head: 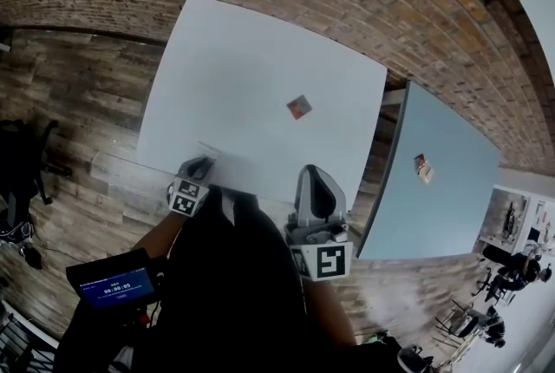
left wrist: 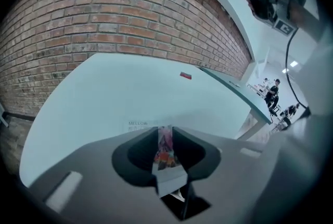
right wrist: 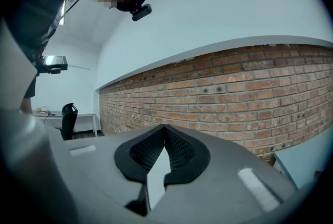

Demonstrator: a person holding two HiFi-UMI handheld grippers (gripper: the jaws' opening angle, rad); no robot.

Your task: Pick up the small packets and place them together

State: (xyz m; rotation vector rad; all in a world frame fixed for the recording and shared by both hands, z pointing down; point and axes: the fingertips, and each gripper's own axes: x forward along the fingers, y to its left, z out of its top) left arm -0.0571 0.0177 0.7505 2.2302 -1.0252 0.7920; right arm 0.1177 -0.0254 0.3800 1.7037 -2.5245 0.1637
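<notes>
Between the jaws of the left gripper [left wrist: 165, 133] a small packet [left wrist: 165, 147] stands edge-on. I read the narrow claw as closed onto it from both sides, and only the left gripper view gives me that. From the head view I see just the gripper's back, tilted down over the near edge of the white table [head: 243, 59], with the pinched packet hidden beneath it.

Further out on the same tabletop lies a second packet [head: 299, 107], red and flat, well apart from the gripper. The left gripper view shows it too, as a small red patch toward the far side. That view also picks up a faint printed label [left wrist: 138, 124] on the table just ahead of the jaws, which I can hardly make out from above.

A third packet [head: 422, 167] rests on the blue-grey table [head: 442, 224] to the right, and I find it in the head view alone.

The right gripper [head: 316, 176] hangs at the white table's near edge, toward the right corner. The left gripper view catches it from the side, held higher than the left one. Its own view shows the two ribbed pads pressed together with nothing between them. They are aimed almost level at the brick wall [right wrist: 234, 92], with a black chair [right wrist: 68, 120] off to the left.
</notes>
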